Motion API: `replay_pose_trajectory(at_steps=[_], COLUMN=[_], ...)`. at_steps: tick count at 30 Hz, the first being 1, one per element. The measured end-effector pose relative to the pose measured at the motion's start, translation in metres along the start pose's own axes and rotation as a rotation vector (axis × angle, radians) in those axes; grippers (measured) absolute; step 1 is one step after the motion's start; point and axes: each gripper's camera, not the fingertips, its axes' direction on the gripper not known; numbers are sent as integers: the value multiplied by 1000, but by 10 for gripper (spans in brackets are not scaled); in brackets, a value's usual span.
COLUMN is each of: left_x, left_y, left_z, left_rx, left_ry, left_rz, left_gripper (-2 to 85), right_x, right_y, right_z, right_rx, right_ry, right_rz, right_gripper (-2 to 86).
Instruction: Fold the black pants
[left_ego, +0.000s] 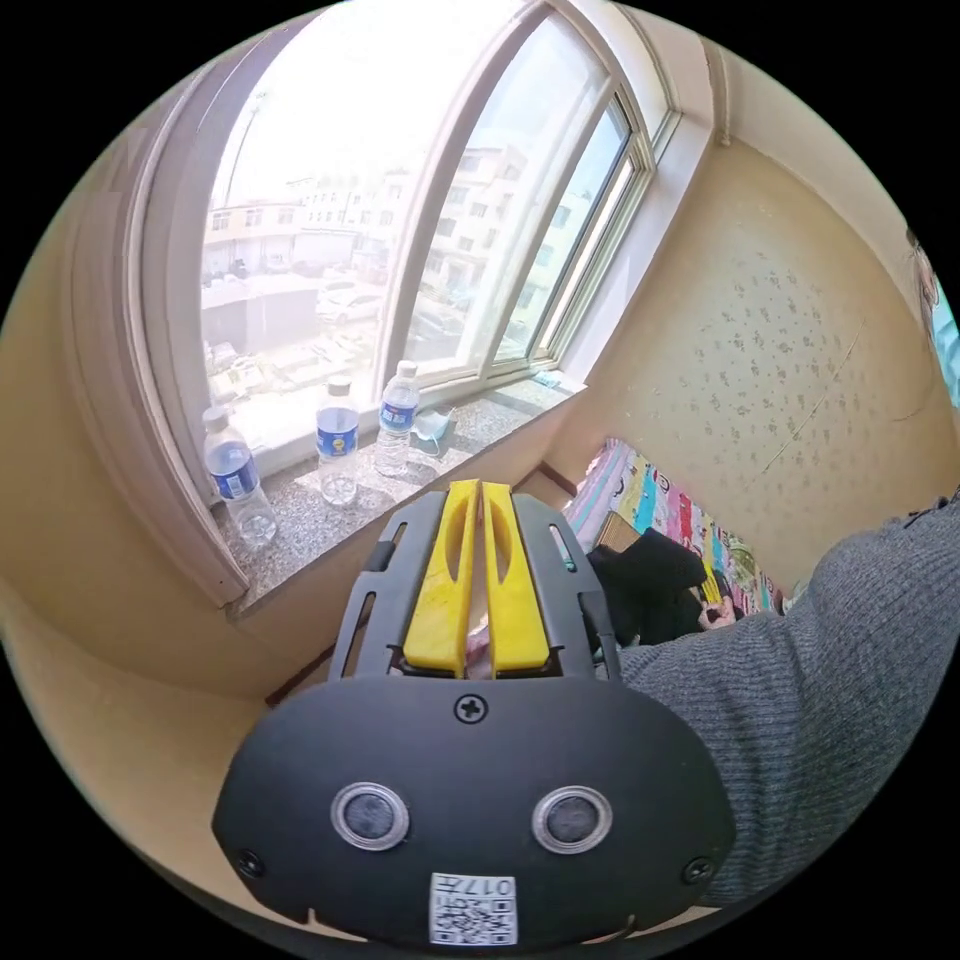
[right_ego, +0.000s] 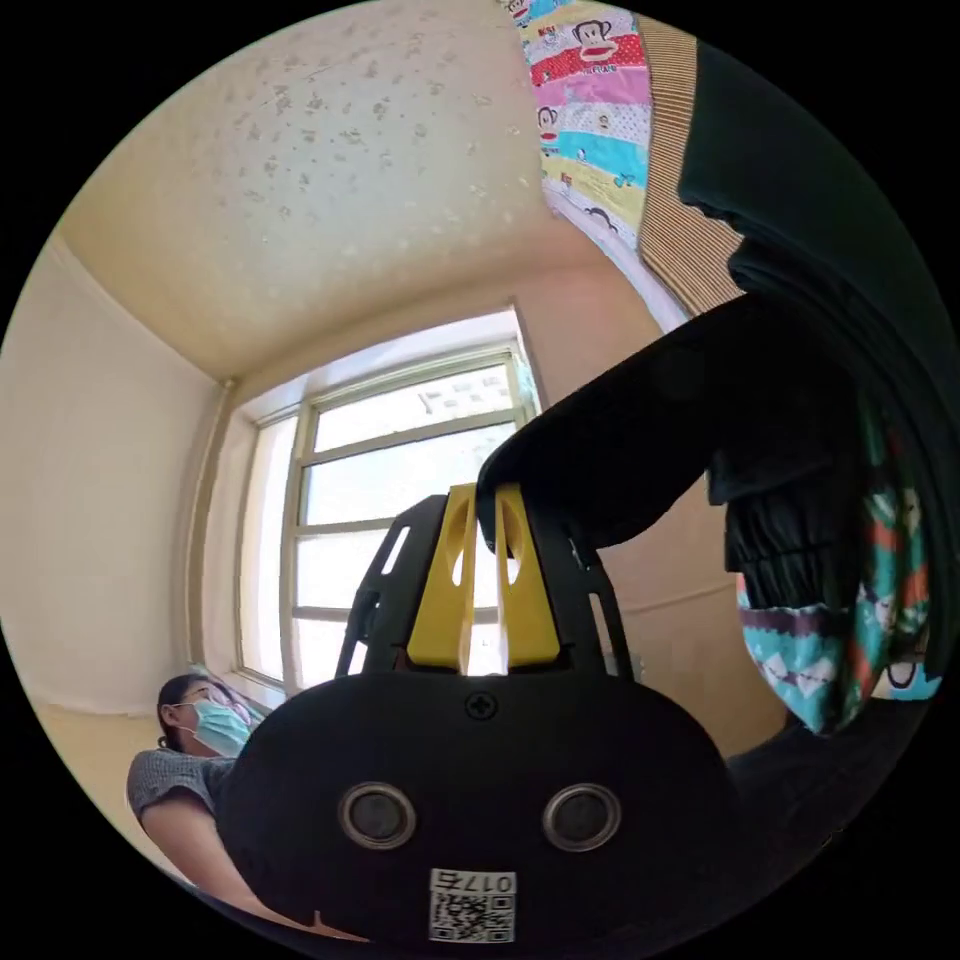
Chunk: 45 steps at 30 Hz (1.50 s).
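I count three water bottles (left_ego: 338, 441) standing in a row on the stone windowsill (left_ego: 470, 425) in the left gripper view, with a crumpled face mask (left_ego: 432, 424) just beside the rightmost one. My left gripper (left_ego: 478, 492) points toward that sill with its two yellow jaws pressed together on nothing. A grey knitted sleeve (left_ego: 800, 690) crosses the lower right of this view, and past it the black pants (left_ego: 648, 590) lie bunched on a patchwork cartoon-print bedcover (left_ego: 690, 525); the sleeve and the gripper body cut off part of the heap.

In the right gripper view, my right gripper (right_ego: 485, 500) has one fold of the black pants (right_ego: 650, 440) clamped between its yellow jaws, the cloth lifted from the bedcover (right_ego: 585, 110). A ribbed cuff (right_ego: 790, 550) shows in the dark mass, though against the window (right_ego: 400, 500) glare I cannot separate the legs. A person wearing a mask (right_ego: 195, 745) sits at the lower left, partly hidden behind the gripper body.
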Motion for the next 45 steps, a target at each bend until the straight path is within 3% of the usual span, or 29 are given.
replay_pose_trajectory(at_steps=[8,16,24,28,31,33,39,43,45], left_x=[-22,43,147,191,237,273,337,363,377], left_y=[-91,-156,-169,-163,-140,-98,7,53,71], left_z=[81,214,369,422,461,492,507,520,537], left_rx=[-18,-247,-741,-955,-1243,-1592,-2120,-2150,-2003], left_ry=[330,793,1472,1599,1615,1657,1650,1685,1756], left_rz=[86,279,185,159,192,117,-67,-402,-677], left_gripper=[-5,46,89,94,109,127,136,153,163], right_x=[-169,-321,-395,-409,-422,-429,-451,-462,-468], right_y=[64,212,357,425,467,489,550,584,601], right_z=[97,106,86,74,78,87,116,125,127], right_rx=[-169,-235,-251,-120,-101,-108,-132,-173,-220], right_ry=[-233,-400,-618,-703,-672,-633,-553,-597,-600], right_rz=[-430,-831,-1257,-1383,-1455,-1483,-1555,-1577,-1589], right_gripper=[29,25,18,14,12,12,12,12,12])
